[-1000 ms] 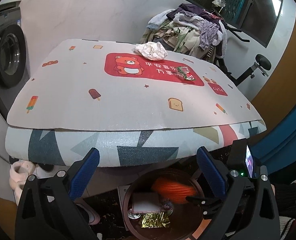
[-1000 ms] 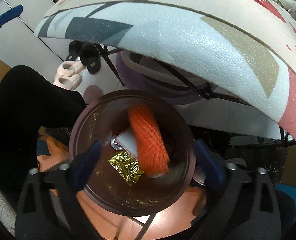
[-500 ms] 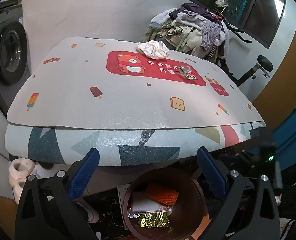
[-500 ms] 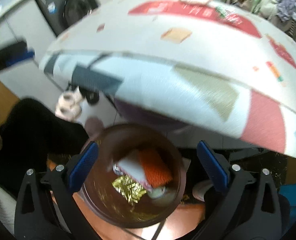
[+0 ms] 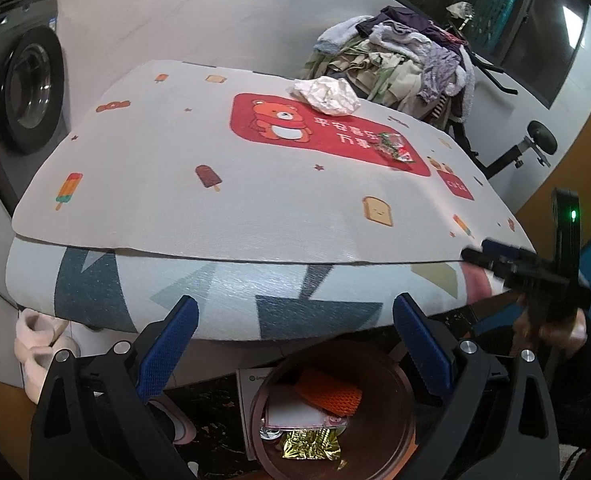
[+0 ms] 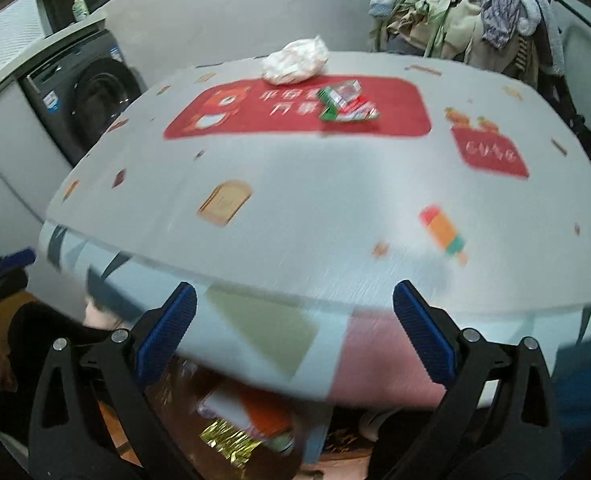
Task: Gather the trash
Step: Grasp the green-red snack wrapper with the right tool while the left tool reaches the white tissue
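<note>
Both the left gripper (image 5: 293,336) and right gripper (image 6: 295,332) gape empty, while the crumpled paper wad (image 6: 295,61) at the table's (image 6: 335,200) far edge and the wrapper (image 6: 345,105) beside it look light and crushable, best pinched across their bulk.
</note>
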`<action>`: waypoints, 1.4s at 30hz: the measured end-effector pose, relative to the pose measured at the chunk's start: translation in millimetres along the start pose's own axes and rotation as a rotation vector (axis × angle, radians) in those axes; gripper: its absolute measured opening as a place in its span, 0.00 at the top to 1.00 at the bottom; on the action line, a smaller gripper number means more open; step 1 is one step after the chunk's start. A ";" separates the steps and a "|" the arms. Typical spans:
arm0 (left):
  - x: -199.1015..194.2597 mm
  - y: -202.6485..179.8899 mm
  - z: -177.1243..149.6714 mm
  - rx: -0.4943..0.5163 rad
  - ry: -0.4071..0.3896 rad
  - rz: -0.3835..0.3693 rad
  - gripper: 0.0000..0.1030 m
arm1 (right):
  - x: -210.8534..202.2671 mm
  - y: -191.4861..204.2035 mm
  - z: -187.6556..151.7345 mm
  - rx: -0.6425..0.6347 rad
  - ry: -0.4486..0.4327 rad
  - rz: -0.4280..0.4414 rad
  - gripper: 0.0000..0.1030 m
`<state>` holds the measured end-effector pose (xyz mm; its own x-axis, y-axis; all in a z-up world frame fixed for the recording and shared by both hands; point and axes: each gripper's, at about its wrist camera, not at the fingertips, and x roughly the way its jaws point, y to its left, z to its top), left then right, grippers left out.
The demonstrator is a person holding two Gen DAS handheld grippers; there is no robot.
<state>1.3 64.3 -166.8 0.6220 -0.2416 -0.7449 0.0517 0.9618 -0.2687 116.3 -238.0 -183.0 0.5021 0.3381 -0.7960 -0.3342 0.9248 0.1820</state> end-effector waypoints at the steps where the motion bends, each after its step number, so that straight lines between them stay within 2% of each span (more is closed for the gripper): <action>1: 2.8 3.3 1.7 -0.005 0.003 0.006 0.07 | 2.2 -3.6 6.2 -0.003 -0.004 -0.007 0.06; 6: 16.2 18.1 14.1 -0.036 0.015 0.037 0.07 | 28.7 -20.6 57.8 -0.048 -0.031 -0.050 0.06; 12: 31.9 33.7 38.9 -0.073 0.016 0.072 0.07 | 78.4 -32.8 117.4 -0.109 -0.033 -0.051 0.06; 18: 47.2 39.3 66.9 -0.072 0.008 0.087 0.07 | 119.6 -33.8 153.6 -0.172 -0.038 -0.104 0.07; 20: 52.0 39.4 73.0 -0.069 0.008 0.085 0.07 | 128.0 -33.2 161.4 -0.184 -0.040 -0.092 0.08; 23: 63.2 37.2 83.9 -0.062 0.011 0.074 0.07 | 140.6 -34.9 168.6 -0.182 -0.026 -0.086 0.19; 24: 66.1 36.1 86.3 -0.060 0.013 0.070 0.07 | 144.9 -35.7 169.3 -0.179 -0.019 -0.078 0.26; 26: 73.5 31.6 93.1 -0.054 0.019 0.055 0.07 | 151.1 -37.3 167.9 -0.172 -0.003 -0.062 0.53; 30: 86.7 21.9 109.0 -0.043 0.034 0.026 0.07 | 144.9 -32.7 161.0 -0.207 -0.039 -0.012 0.56; 34: 106.2 14.1 132.5 -0.054 0.042 -0.026 0.07 | 137.3 -33.5 158.3 -0.205 -0.090 -0.001 0.56; 42: 169.3 -13.7 208.1 -0.046 0.006 -0.172 0.07 | 118.5 -74.4 159.4 0.025 -0.197 0.007 0.57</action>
<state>268.5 36.9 -162.1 0.6025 -0.4025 -0.6892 0.1211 0.8996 -0.4195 327.8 -238.9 -198.8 0.6471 0.3696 -0.6669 -0.3194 0.9256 0.2031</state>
